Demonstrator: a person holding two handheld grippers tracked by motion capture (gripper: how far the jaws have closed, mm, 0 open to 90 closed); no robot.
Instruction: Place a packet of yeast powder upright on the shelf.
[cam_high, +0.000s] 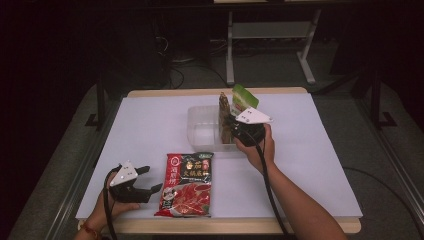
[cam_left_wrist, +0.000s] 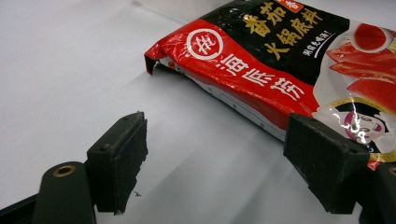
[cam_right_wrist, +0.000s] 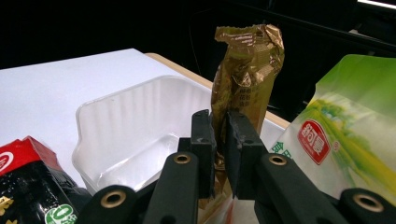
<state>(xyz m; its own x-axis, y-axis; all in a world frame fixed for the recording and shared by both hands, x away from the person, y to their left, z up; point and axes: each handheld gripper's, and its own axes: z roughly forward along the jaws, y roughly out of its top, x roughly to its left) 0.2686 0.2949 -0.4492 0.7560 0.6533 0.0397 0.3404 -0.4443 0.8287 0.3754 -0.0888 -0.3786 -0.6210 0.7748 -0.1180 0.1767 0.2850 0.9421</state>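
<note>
Right gripper (cam_right_wrist: 219, 140) pinching gold packet (cam_right_wrist: 245, 79), upright inside clear tub (cam_right_wrist: 116, 126) beside green pouch (cam_right_wrist: 355, 135). Placing step; release next, then withdraw upward. Left gripper (cam_left_wrist: 215, 154) open, empty, beside red soup-base packet (cam_left_wrist: 280, 56) on table (cam_high: 150, 125).

Gold packet (cam_right_wrist: 245, 79): showing crinkled metallic gold foil with faint dark print. Green pouch (cam_right_wrist: 355, 126): fading from leaf green to pale yellow-white, bearing a red badge with white characters. Hotpot-base packet (cam_high: 187, 184): showing a red band with white characters, a black panel with yellow characters, and red tomato slices. Tub (cam_right_wrist: 119, 135): appearing clear, faintly ribbed. Table cover (cam_high: 150, 125): lying plain white. Gripper jaws: showing matte black.
</note>
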